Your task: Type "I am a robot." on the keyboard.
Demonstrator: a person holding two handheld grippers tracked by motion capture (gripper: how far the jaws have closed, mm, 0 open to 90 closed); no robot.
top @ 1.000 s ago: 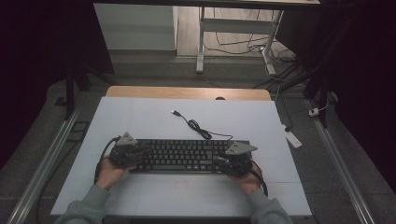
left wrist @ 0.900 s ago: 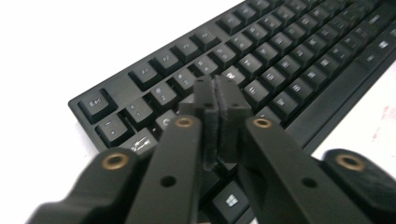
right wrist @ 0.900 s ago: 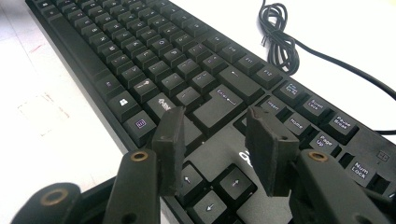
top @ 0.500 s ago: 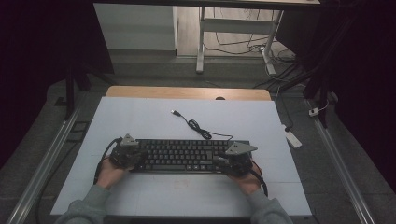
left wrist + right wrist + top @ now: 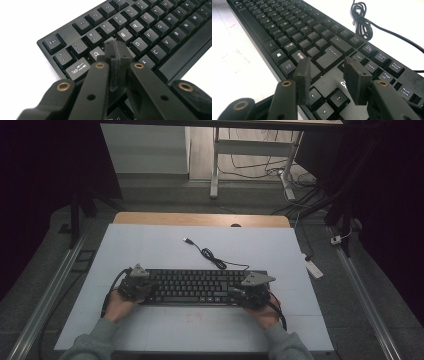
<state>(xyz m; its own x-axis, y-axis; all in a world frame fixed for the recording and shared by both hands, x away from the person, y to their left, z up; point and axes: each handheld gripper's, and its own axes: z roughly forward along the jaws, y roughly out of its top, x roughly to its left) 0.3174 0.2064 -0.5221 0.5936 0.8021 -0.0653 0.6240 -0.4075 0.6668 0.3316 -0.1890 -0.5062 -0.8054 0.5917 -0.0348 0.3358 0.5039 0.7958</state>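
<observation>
High view: a black keyboard [image 5: 200, 287] lies across the near half of a pale surface [image 5: 150, 250], long side facing the person. Its cable [image 5: 212, 257] runs from the far edge in a loose coil and ends in a plug lying on the surface, well apart from the keys. A hand [image 5: 117, 305] comes in at each lower corner, each holding a tool at one end of the keyboard: the left tool [image 5: 134, 285] over the left end, the right tool [image 5: 250, 292] over the right end.

Left gripper view: the left tool [image 5: 117, 53] has its two jaws pressed together with nothing between them, the joined tip sitting over the keys just beside Q and near Tab, at the keyboard's Esc corner. Whether the tip touches a key I cannot tell.

Right gripper view: the right tool [image 5: 329, 75] has its jaws standing apart, empty, above the bare strip of the keyboard [image 5: 294, 32] between the Enter key and the arrow keys. The coiled cable [image 5: 362, 20] lies beyond the far edge.
</observation>
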